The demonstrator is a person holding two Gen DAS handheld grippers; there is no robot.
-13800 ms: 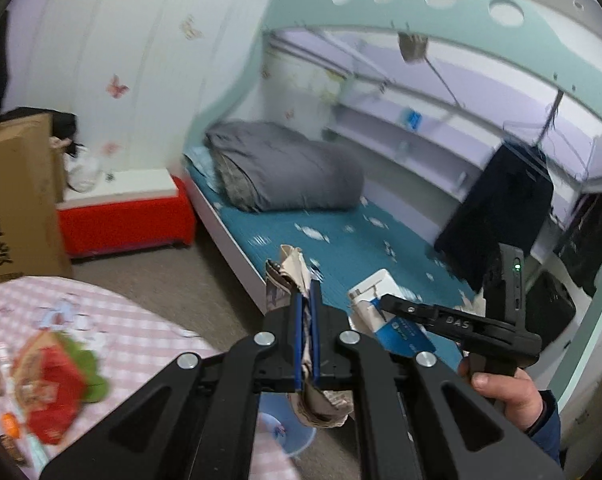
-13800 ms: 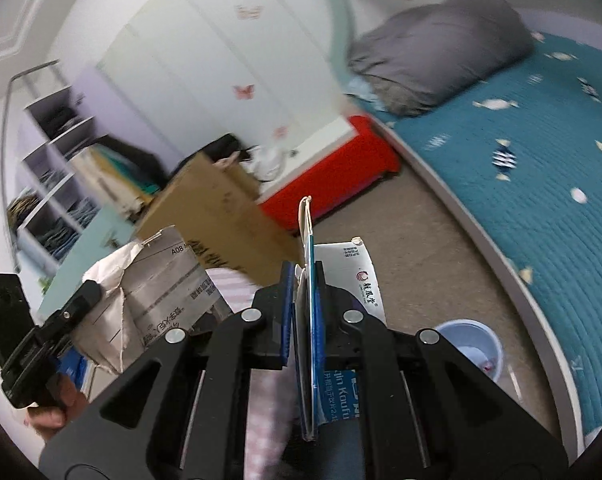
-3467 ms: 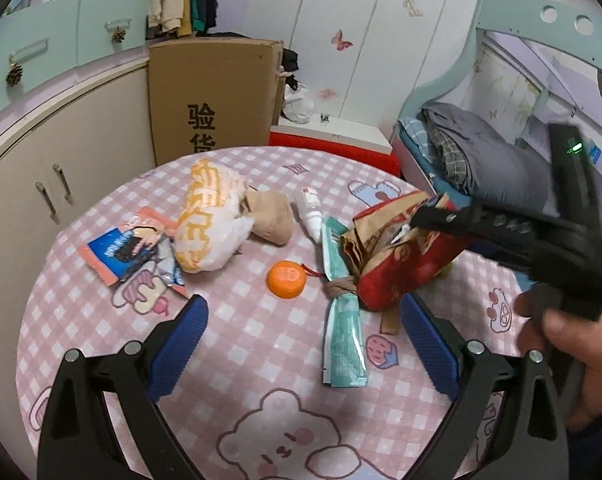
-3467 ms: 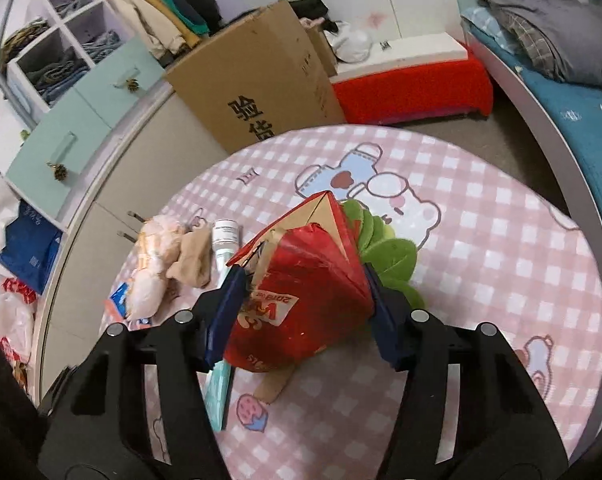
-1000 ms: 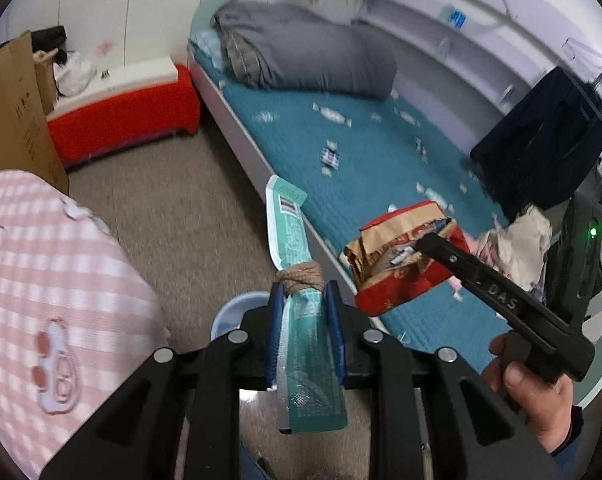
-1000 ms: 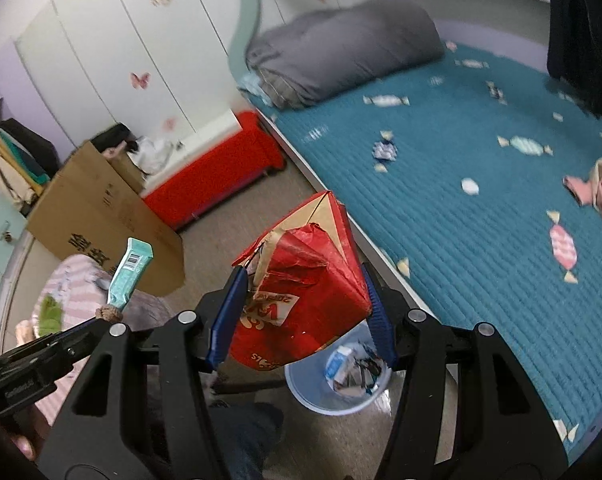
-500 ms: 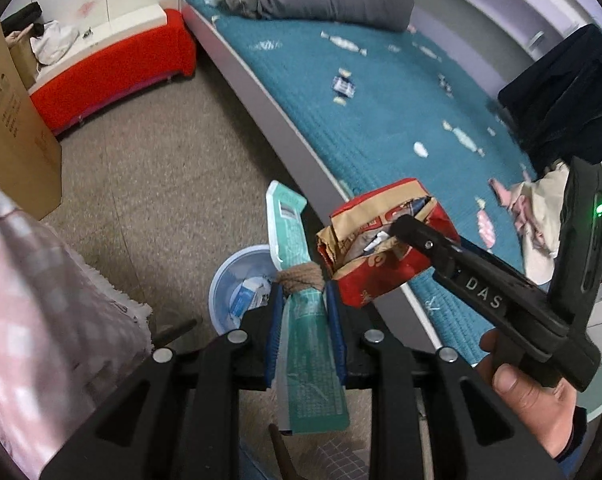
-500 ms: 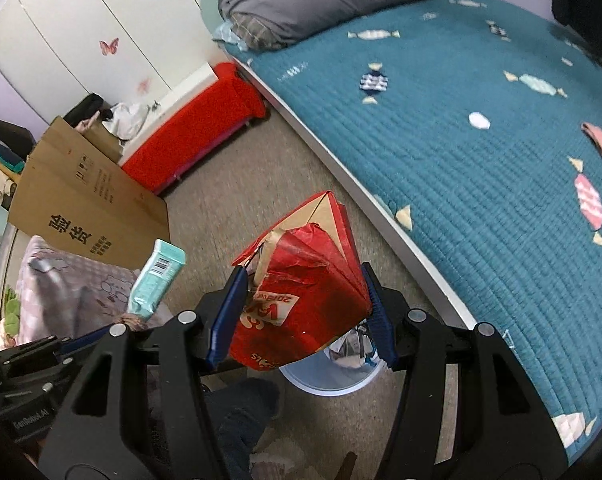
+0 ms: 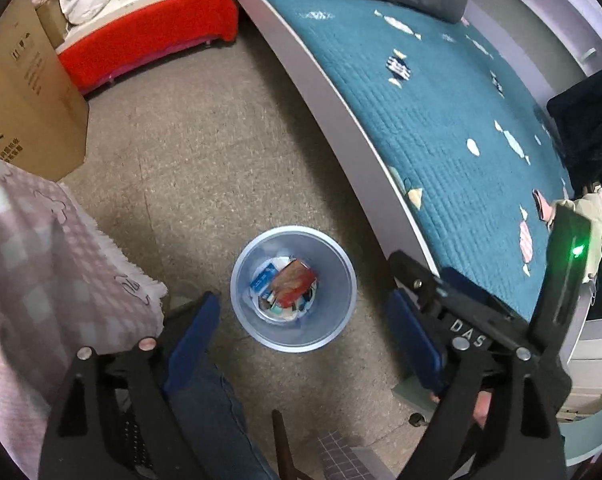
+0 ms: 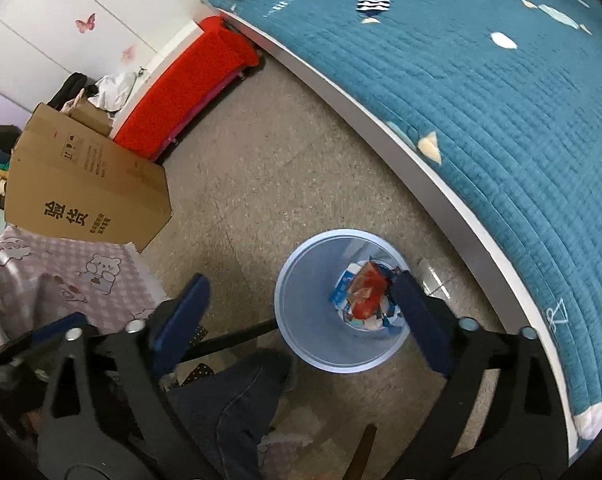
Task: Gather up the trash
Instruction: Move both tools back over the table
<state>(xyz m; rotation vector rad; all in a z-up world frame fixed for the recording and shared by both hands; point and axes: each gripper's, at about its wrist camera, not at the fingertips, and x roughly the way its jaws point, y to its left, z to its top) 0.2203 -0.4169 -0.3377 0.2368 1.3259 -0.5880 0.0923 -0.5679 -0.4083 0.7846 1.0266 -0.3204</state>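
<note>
Red bag (image 9: pixel 293 284) atop half-hidden trash in blue bin (image 9: pixel 341 312) between left gripper (image 9: pixel 301 320) fingers, right gripper (image 10: pixel 301 312) likewise, both spread wide, empty.

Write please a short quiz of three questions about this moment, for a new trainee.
1. True or false: the left gripper is holding trash.
2. Where does the red snack bag lie?
A. on the bed
B. in the blue bin
C. on the floor
3. Fill in: the blue bin stands on the floor between the bed and the ____ with the checked cloth.

Key:
1. false
2. B
3. table
</note>
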